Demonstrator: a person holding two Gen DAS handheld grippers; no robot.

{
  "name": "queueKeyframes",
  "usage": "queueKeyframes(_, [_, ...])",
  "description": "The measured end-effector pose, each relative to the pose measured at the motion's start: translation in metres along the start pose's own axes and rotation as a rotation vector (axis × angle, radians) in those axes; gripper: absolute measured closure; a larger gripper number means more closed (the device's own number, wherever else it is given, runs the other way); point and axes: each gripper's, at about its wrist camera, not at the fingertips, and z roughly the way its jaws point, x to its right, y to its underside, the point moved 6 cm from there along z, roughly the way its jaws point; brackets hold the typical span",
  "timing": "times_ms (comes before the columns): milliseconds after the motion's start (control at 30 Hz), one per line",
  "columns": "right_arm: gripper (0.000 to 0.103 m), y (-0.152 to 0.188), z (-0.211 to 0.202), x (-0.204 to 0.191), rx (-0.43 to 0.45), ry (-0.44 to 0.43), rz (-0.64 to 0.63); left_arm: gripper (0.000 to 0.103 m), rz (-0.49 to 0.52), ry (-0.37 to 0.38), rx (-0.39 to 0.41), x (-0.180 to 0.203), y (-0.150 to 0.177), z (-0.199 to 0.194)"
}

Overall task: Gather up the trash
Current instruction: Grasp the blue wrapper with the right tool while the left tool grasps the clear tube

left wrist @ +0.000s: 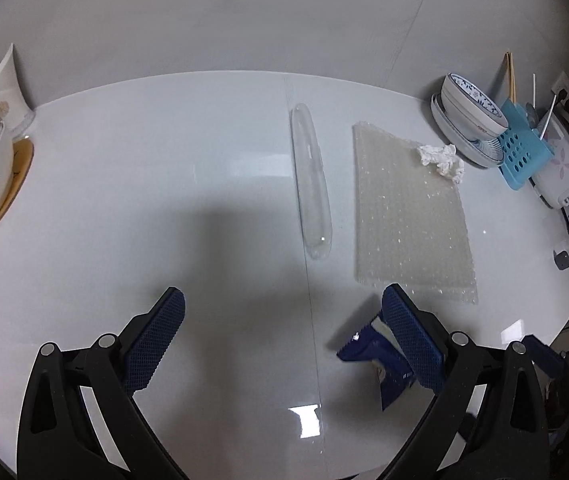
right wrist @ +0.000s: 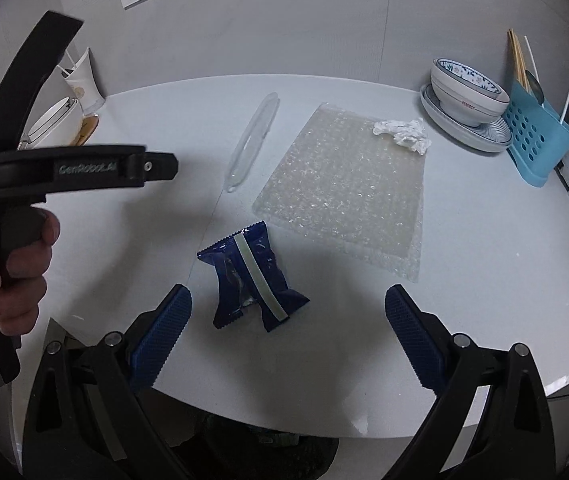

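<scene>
Four pieces of trash are left on the table: blue wrapper at lower centre, bubble wrap, crumpled tissue, clear plastic sleeve. Both the left gripper and right gripper are spread wide, nothing held. The slick wrapper could be nudged off the near edge if it is clipped by one finger.

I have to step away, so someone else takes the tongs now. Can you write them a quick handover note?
Left tongs: open, empty, above the table.
Right tongs: open, empty, hovering near the blue wrapper.
Trash lying on the table: blue wrapper near the front edge, bubble wrap sheet behind it, crumpled tissue at the sheet's far corner, clear plastic sleeve to the sheet's left.
Done: nothing held, none visibly collected.
Left: all four pieces; the wrapper looks closest.
</scene>
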Motion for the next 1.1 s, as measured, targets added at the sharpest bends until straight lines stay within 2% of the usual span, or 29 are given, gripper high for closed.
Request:
queueKeyframes(300, [0.01,-0.018,0.039,-0.008,-0.077,0.002,-0.013,0.006,0.048,-0.019,-0.054,0.007,-0.057,0.064])
queueKeyframes(600, [0.014,-0.02,0.076,-0.009,-0.161,-0.006,-0.009,0.007,0.048,-0.055,-0.151,0.006,-0.081,0.132])
queueKeyframes(800, [0.02,-0.019,0.085,-0.015,-0.182,-0.021,-0.029,0.013,0.058,-0.061,-0.184,0.011,-0.087,0.151])
queueKeyframes(900, [0.026,-0.017,0.087,-0.018,-0.194,-0.037,-0.024,0.024,0.083,-0.085,-0.179,0.017,-0.091,0.152])
queueKeyframes(967, [0.03,-0.017,0.088,-0.017,-0.197,-0.041,-0.016,0.039,0.093,-0.089,-0.181,0.022,-0.092,0.15])
queueKeyframes(1000, [0.034,-0.017,0.089,-0.017,-0.202,-0.042,-0.014,0.044,0.099,-0.092,-0.184,0.024,-0.092,0.149])
queueKeyframes(1067, [0.038,-0.016,0.091,-0.016,-0.213,-0.046,-0.009,0.064,0.118,-0.108,-0.191,0.027,-0.092,0.147])
queueKeyframes(1100, [0.041,-0.015,0.091,-0.016,-0.216,-0.05,-0.007,0.069,0.124,-0.114,-0.193,0.028,-0.09,0.146])
